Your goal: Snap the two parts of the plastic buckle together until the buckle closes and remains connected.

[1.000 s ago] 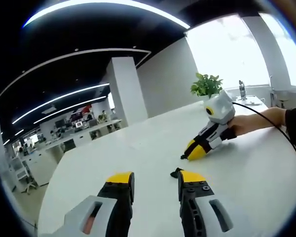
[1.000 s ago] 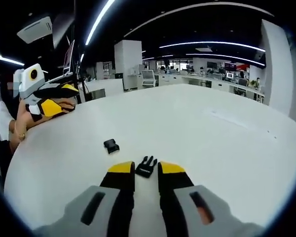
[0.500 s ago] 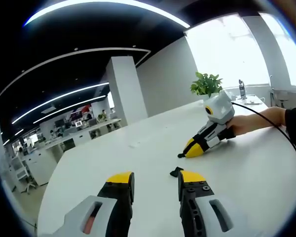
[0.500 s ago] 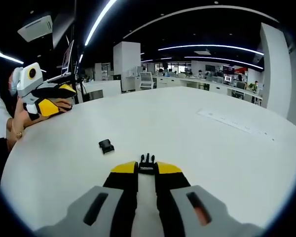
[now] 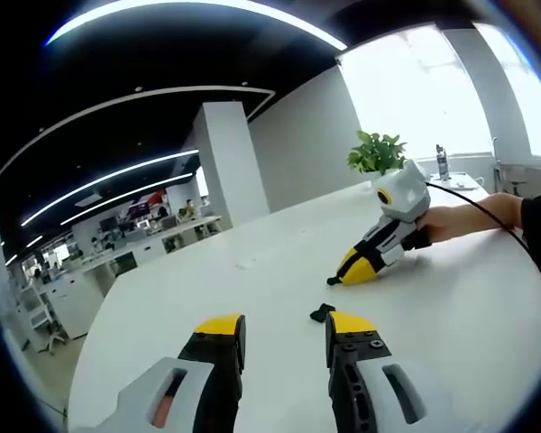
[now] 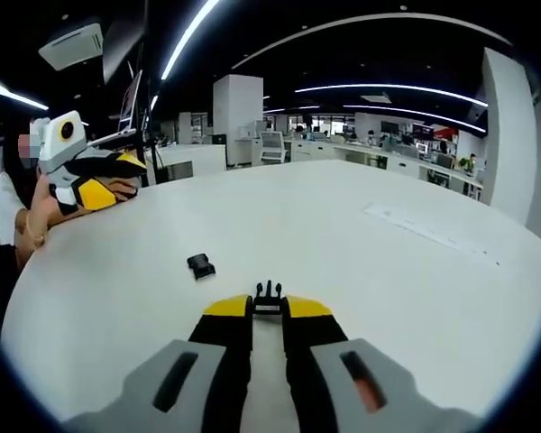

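The black pronged half of the buckle point(image 6: 268, 297) sits pinched between the yellow tips of my right gripper point(image 6: 268, 308), prongs pointing away from the camera. In the left gripper view that same gripper point(image 5: 341, 276) hovers just over the white table point(image 5: 451, 316) with the dark piece at its tip. The black socket half point(image 6: 200, 265) lies loose on the table; it also shows beside the right jaw tip of my left gripper point(image 5: 286, 325) as a small dark shape point(image 5: 322, 313). My left gripper is open and holds nothing.
A person's hand point(image 5: 455, 221) and a black cable point(image 5: 514, 239) trail behind the right gripper. A potted plant point(image 5: 376, 153) and a bottle point(image 5: 443, 164) stand at the table's far side. The left gripper point(image 6: 95, 176) appears at the table's left edge.
My right gripper has shut on the pronged half, which lay between its open jaws a second ago, and has lifted it slightly. The left gripper and the socket half have not moved.
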Available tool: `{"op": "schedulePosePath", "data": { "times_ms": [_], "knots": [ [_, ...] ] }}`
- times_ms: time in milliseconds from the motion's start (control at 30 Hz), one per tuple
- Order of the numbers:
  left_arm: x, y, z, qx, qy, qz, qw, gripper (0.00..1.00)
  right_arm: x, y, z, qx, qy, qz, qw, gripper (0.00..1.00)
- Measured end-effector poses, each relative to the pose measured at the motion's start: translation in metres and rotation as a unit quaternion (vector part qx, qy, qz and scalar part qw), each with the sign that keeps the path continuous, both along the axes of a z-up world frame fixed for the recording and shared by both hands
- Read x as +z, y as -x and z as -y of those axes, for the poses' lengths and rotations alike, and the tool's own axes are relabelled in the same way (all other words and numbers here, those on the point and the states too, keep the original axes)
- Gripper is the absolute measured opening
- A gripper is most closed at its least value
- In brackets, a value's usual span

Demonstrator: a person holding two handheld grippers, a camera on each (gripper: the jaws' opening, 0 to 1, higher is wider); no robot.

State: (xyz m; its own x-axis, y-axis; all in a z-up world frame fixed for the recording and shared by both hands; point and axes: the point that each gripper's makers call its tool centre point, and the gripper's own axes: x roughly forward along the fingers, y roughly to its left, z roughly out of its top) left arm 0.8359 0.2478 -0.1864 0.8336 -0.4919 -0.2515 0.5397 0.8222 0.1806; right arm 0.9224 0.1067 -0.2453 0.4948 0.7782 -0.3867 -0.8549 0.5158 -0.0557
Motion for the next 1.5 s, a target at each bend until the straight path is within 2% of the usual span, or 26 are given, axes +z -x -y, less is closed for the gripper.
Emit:
{"op": "schedulePosePath", "data": {
  "times_ms": [233, 433, 600, 967, 1133, 1500],
  "knots": [
    [-0.002, 0.000, 0.001, 0.000, -0.001, -0.002, 1.0000, 0.36, 0.008, 0.009, 0.005, 0.011, 0.002, 0.016, 0.9998, 0.13],
    [-0.002, 0.000, 0.001, 0.000, -0.002, -0.003, 1.0000, 0.36, 0.013, 0.026, 0.012, 0.027, -0.008, 0.016, 0.9995, 0.13],
    [-0.002, 0.000, 0.001, 0.000, -0.002, -0.004, 1.0000, 0.36, 0.014, 0.043, 0.025, 0.051, 0.020, 0.052, 0.9971, 0.13],
    [-0.005, -0.001, 0.004, -0.002, -0.005, -0.007, 1.0000, 0.36, 0.013, 0.086, 0.050, 0.093, 0.042, 0.078, 0.9918, 0.13],
    [-0.012, -0.006, 0.009, -0.008, -0.009, -0.012, 0.9999, 0.36, 0.014, 0.081, 0.056, 0.081, 0.031, 0.075, 0.9934, 0.13],
    [-0.024, -0.020, 0.031, -0.050, -0.013, -0.018, 0.9985, 0.34, 0.014, 0.077, 0.063, 0.065, 0.021, 0.060, 0.9959, 0.13]
  ]
}}
